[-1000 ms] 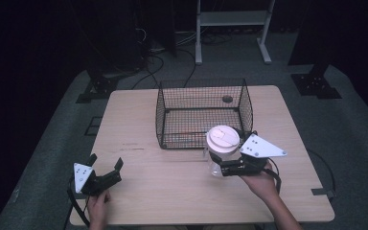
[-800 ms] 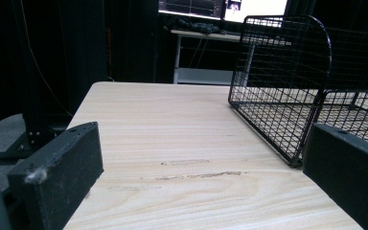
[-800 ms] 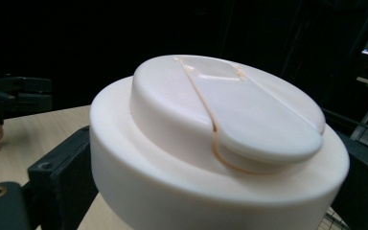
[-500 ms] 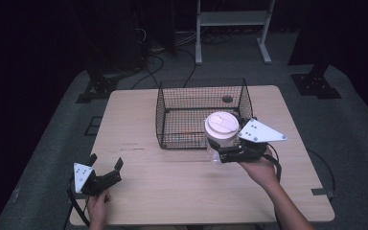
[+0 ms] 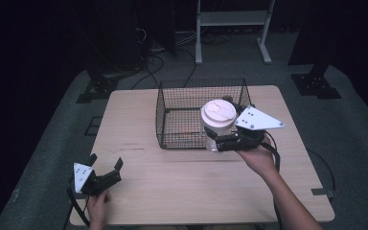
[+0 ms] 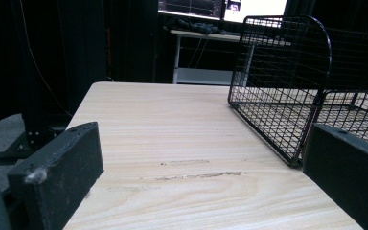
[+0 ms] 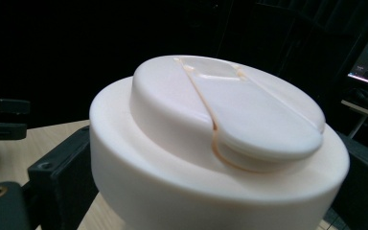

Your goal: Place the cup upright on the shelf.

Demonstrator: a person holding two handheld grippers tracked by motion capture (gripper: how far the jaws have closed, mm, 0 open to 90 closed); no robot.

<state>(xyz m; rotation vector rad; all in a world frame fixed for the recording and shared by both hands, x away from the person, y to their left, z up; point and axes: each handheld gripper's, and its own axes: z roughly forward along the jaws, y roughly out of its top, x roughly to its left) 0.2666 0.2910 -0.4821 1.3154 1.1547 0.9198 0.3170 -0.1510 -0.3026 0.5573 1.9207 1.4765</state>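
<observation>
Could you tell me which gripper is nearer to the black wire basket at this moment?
The right. The right gripper, shut on the lidded cup, is at the wire basket's near right corner. The left gripper rests open near the table's front left corner, well apart from it.

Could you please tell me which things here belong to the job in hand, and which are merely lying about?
In the job:
- lidded cup, clamped in the right tongs
- wire basket, which the cup is held over

Lying about:
- left tongs, open and idle at the table corner
- small dark object in the basket's far corner
</observation>
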